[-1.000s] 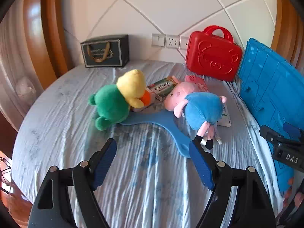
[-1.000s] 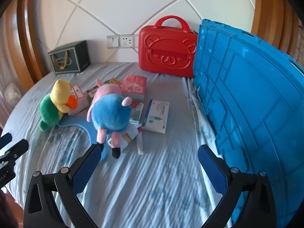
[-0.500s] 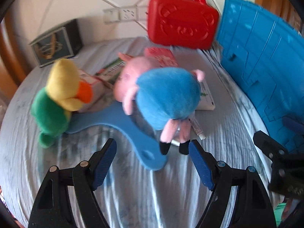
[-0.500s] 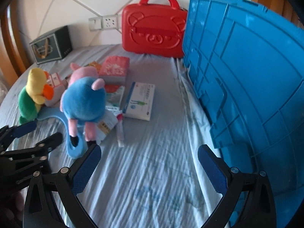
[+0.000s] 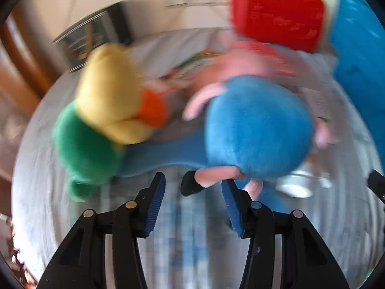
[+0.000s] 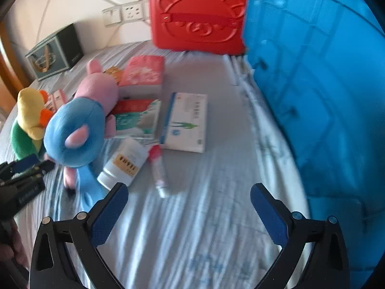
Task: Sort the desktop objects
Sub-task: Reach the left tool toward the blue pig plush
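Left wrist view: left gripper [image 5: 193, 187] is closing around the pig toy's [image 5: 257, 125] leg at twelve o'clock, pads not yet pressing. Right gripper [image 6: 189, 200] gapes empty. Pinching only that thin leg risks a slip.

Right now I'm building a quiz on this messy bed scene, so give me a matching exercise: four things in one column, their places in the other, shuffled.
Things:
1. red case
2. pig plush
3. blue crate
4. white bottle

Places:
A. lying just ahead of the right gripper's left finger
B. standing along the right edge of the bed
C. upright against the back wall
D. between the duck plush and the medicine boxes

Pairs: 1-C, 2-D, 3-B, 4-A
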### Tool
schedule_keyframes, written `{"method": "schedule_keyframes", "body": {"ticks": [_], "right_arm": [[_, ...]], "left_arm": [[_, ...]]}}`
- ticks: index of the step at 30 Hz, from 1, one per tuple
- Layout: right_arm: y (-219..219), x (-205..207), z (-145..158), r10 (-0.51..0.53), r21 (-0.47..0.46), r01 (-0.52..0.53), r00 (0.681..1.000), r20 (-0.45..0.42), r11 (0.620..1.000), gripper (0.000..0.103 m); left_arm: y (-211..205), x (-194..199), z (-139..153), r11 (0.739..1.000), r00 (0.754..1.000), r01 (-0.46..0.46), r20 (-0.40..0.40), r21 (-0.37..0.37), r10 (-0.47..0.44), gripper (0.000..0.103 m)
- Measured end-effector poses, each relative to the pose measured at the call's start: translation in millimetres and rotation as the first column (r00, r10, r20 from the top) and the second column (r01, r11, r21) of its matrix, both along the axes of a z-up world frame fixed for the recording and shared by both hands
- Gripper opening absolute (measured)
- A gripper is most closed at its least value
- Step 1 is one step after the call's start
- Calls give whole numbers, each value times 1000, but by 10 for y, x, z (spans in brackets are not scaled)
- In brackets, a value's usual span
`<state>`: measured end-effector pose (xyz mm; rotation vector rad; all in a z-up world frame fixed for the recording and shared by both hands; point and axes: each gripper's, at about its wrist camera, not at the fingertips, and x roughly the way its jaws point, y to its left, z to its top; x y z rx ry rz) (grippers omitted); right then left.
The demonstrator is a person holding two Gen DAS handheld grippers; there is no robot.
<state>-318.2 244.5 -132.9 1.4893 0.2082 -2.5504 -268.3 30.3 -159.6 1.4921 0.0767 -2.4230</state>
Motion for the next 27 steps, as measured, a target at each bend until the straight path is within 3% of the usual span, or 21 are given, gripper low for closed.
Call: {"method": "schedule_keyframes", "body": {"ticks": [3,9,11,16,17,19,21,24,26,27], "right_arm": [[-121,7,-28,27,-4,-27,1000,3,1000,103],[-274,-64,33,46,-29,-45,999,17,999,103],[-285,-125,65,32,-42,-31,999,23,999,103],[-313,-254,140,-25,-110,28,999,36,993,102],[-345,-279,125,-32,-108,37,998,46,994,100],[-417,-326,56,-41,-89,48,996,78,995,79],[-450,-362,-32,-53,-92,64,991,120,994,65],[-458,-395,-143,-79,-104,97,984,162,990,64],[-457,-424,-185,-94,-109,114,980,176,988,64],[-465,-449,-207,-101,-110,123,978,184,986,64]], "left_arm": [[-205,88,77,999,999,-47,-5,14,47,48],[-118,105,447,994,999,14,-50,105,-9,48],[-55,-58,534,990,998,46,-55,131,-39,52],[56,-448,550,986,991,136,-22,94,-134,57],[47,-497,525,984,989,150,-14,99,-149,57],[70,-639,447,978,983,178,14,112,-181,57],[73,-766,361,972,979,195,32,130,-201,57],[93,-913,230,960,969,226,59,163,-238,59],[139,-1054,104,953,960,251,82,167,-268,79],[181,-1116,42,951,955,264,94,163,-282,82]]}}
